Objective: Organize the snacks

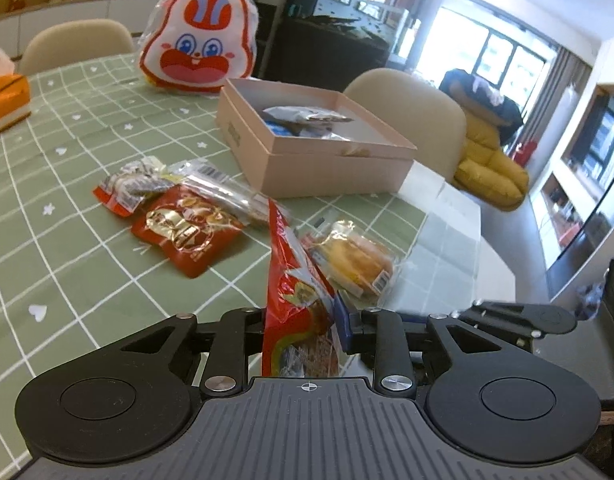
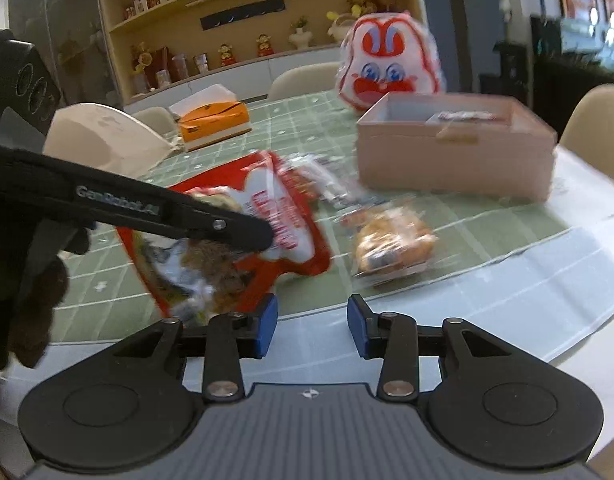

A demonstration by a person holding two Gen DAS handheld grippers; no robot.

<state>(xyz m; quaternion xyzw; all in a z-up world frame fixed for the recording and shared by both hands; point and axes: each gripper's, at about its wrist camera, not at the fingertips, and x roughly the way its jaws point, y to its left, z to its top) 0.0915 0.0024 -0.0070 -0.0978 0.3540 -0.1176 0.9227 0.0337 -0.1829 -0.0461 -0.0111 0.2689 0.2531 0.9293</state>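
Left wrist view: left gripper [image 1: 303, 326] jaws pinch the red snack packet [image 1: 295, 300]; right gripper [image 2: 311, 330] jaws spread, empty.

I am working in a home, at a dining table under a green grid-patterned tablecloth [image 1: 67, 216] with cream padded chairs [image 1: 423, 116] around it. Behind me a yellow beanbag sofa [image 1: 491, 172] faces a large wall-mounted television [image 1: 595, 184] beside bright windows [image 1: 503, 56]. Opposite, wooden wall shelves [image 2: 243, 12] display small figurines and jars.
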